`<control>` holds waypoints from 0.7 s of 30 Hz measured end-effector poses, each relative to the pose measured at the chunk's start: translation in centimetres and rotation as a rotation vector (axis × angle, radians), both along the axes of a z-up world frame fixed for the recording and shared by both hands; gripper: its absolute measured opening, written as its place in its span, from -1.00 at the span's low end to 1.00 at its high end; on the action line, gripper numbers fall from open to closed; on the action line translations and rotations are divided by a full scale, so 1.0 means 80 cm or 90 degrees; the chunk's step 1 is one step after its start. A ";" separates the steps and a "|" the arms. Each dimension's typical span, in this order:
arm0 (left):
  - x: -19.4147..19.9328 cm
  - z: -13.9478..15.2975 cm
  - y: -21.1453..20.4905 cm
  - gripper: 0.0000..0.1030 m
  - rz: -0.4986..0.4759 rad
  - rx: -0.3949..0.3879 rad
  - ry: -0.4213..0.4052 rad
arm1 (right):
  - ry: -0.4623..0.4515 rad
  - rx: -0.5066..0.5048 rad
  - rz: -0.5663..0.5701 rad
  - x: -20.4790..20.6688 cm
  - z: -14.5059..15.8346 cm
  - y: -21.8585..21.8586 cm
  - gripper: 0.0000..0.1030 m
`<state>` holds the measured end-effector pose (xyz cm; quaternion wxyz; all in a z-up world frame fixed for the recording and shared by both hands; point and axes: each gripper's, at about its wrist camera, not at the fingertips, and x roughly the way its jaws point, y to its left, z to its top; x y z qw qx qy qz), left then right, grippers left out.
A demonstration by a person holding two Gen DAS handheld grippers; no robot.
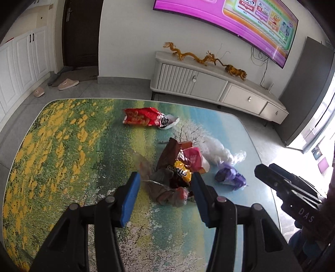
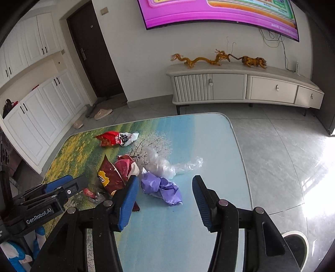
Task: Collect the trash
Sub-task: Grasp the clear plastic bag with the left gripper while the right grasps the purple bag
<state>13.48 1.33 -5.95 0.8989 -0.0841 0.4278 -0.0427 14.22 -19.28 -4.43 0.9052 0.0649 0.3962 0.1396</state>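
Note:
Trash lies on a table (image 1: pixel 62 146) with a landscape print. A pile of brown and yellow snack wrappers (image 1: pixel 178 167) sits in the middle; it also shows in the right wrist view (image 2: pixel 113 173). My left gripper (image 1: pixel 165 184) is open, its blue pads either side of the pile's near end. A crumpled purple paper (image 2: pixel 161 188) lies between the fingers of my open right gripper (image 2: pixel 165 186), a little ahead of them. A clear plastic bag (image 2: pixel 165 165) lies behind it. A red snack bag (image 1: pixel 144 117) lies farther back.
A white TV cabinet (image 2: pixel 240 87) with golden dragon and tiger figures stands against the far wall under a lit screen (image 2: pixel 219 12). White cupboards (image 2: pixel 31 108), a dark door and slippers (image 2: pixel 102 114) are at the left. Grey tiled floor (image 2: pixel 282 157) surrounds the table.

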 end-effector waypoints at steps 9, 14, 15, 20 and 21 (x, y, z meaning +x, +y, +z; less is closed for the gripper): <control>0.008 -0.033 0.014 -0.07 0.015 -0.011 0.033 | 0.045 -0.012 0.045 0.034 -0.051 0.020 0.01; 0.005 -0.043 0.021 -0.32 0.017 -0.026 0.046 | 0.053 -0.009 0.049 0.037 -0.063 0.022 -0.05; 0.003 -0.043 0.020 -0.35 0.016 -0.027 0.044 | 0.052 -0.008 0.050 0.036 -0.063 0.022 -0.08; -0.006 -0.040 0.021 -0.66 0.016 -0.041 0.038 | 0.047 -0.007 0.052 0.020 -0.061 0.021 -0.15; -0.008 -0.039 0.022 -0.67 0.019 -0.043 0.038 | 0.048 -0.004 0.050 0.015 -0.061 0.019 -0.15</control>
